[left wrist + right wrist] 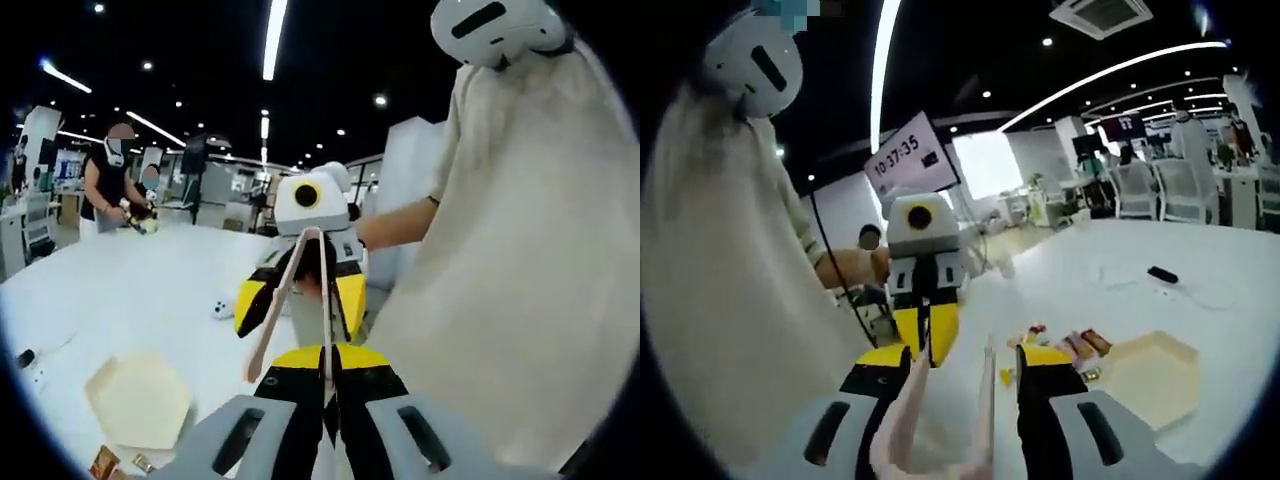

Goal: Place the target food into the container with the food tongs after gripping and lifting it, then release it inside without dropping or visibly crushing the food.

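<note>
Looking along my left gripper (pixel 330 362), I see the pale hexagonal container (pixel 140 400) lying on the white table (pixel 130 290). The wrapped snack pieces (pixel 105 462) sit just beside its near edge, outside it. Far beyond the container a person (pixel 110 180) stands at the table's edge. To the right of the container my left gripper's jaws are pressed together on the tip of one arm of the food tongs (pixel 290 290). The other arm hangs free and splayed toward the container. Past the tongs my right gripper (pixel 300 300) faces me, and my cream sleeve (pixel 520 250) lies further right. In the right gripper view, my cream clothing (pixel 710 280) is farthest from the container. Next comes the left gripper (pixel 925 335), jaws closed. Then my right gripper (pixel 960 365), jaws set wide, holds the food tongs (pixel 985 400) by both open arms. The snack pieces (pixel 1080 345) lie touching the left side of the container (pixel 1155 375). A small black object (pixel 1162 274) lies on the table (pixel 1120 240) beyond it.
</note>
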Demonstrator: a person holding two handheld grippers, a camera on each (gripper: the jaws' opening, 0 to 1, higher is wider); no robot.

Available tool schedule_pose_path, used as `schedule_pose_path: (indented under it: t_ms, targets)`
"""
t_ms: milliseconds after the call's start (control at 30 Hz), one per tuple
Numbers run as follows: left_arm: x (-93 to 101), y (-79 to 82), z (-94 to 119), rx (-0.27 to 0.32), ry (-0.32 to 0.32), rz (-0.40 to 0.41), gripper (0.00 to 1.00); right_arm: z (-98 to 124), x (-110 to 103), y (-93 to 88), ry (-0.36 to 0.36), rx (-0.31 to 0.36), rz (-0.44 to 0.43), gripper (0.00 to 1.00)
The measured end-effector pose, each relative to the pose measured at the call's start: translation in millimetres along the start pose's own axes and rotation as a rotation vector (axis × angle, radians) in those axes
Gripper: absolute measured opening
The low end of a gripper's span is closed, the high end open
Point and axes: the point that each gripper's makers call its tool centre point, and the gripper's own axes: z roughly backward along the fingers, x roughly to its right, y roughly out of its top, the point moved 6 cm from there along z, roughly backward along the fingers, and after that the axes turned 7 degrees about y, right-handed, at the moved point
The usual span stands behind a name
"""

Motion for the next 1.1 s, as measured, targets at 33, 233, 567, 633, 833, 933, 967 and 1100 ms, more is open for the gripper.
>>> schedule_pose_path:
  t_ms: [33,233,567,633,833,933,967,1100]
  targets:
    - [0.6,-0.7,-0.7,-0.005,-0.004,0.001,0.00,-0.4,-0.2,-0.2,0.000,-0.001,0.004,0.41]
    - [0.4,-1.1,-1.5,-0.006,-0.006,0.007,0.00,-0.4,-1.9,-3.2,0.005,-0.014,0.009,0.34]
    - [0.0,-2.4,-1.0,0.000,0.002,0.026,0.01,-0.4,-3.5,-6.0,0.008,-0.015,-0.029,0.27]
    - [1.0,-2.6,-0.1,0.003,0.002,0.024,0.01,-1.0,-4.3,-6.2,0.008,-0.013,-0.025,0.27]
    - [2.7,-6.0,3.1,-0.006,0.009,0.022,0.02,-1.7,-6.4,-7.9,0.004,-0.020,-0.028,0.27]
    - [2.5,-7.5,5.8,-0.001,0.020,0.027,0.02,0.0,-5.9,-8.1,0.002,-0.020,-0.035,0.27]
    - [2.3,-7.7,6.1,0.000,0.024,0.028,0.02,0.2,-5.8,-7.8,0.002,-0.021,-0.035,0.27]
    - [2.0,-8.2,7.7,0.005,0.034,0.033,0.02,1.7,-5.5,-6.1,0.001,-0.027,-0.027,0.27]
